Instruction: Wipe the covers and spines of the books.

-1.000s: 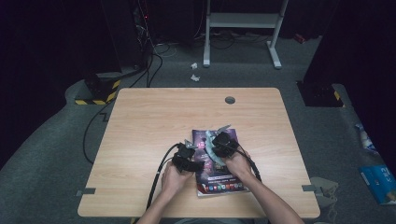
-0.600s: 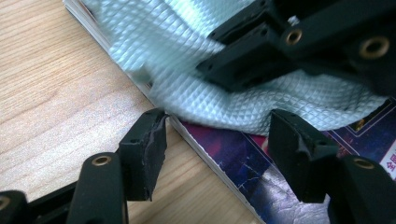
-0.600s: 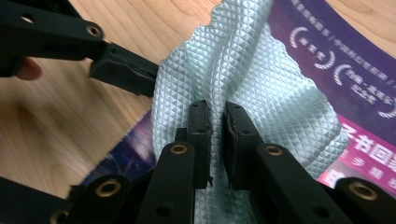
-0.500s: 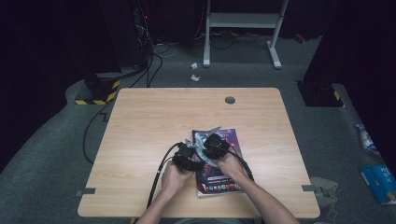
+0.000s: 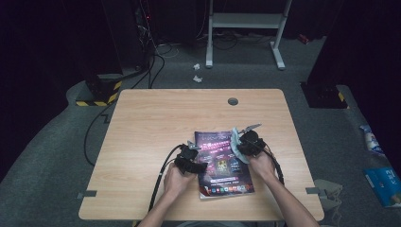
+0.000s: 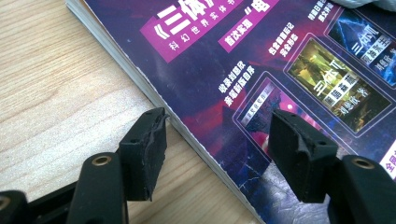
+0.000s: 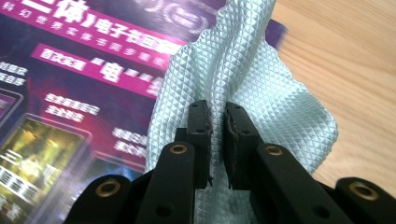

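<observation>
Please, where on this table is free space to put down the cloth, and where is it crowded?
The table is bare between the magazine and its far edge, up to the round hole, and along its whole left part. It is crowded at the near middle: left gripper, right gripper pinching the cloth.

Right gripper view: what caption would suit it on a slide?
Right tongs pinch a pale quilted cloth over a purple magazine on the wooden table.

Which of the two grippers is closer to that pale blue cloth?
The right. The right gripper has its jaws pinched on the cloth, over the magazine. The left gripper stands open astride the magazine's left edge, apart from the cloth.
</observation>
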The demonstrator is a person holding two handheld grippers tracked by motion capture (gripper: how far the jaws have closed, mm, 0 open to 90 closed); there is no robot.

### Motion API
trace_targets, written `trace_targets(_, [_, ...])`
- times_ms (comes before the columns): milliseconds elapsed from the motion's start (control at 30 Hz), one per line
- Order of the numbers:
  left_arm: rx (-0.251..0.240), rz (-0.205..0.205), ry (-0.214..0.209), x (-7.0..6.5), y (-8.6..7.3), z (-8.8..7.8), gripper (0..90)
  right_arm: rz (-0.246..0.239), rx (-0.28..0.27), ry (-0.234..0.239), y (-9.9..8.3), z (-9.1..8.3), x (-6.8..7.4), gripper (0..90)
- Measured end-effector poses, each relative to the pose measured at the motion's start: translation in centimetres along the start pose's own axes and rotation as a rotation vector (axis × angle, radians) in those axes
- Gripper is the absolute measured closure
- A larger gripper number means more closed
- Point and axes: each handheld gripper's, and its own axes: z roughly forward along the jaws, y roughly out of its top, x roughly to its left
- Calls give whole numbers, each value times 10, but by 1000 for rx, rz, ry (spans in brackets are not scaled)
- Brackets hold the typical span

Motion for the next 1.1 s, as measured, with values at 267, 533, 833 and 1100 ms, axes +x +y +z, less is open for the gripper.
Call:
trace_targets(267, [-19,-68,5,10,9,4,396,30,-22,-13,-8,-6,-8,810])
trace_targets(533, [-3,-78,0,16,20,12,388,118,-18,11,-10,-2,-21,719])
trace_targets(833, [-11,-55,-12,8,10,6,427,137,-21,69,-23,-8,-20,766])
trace_targets(1100, [7,-35,-28,-2,1,-1,417,55,-11,42,-32,-17,-7,819])
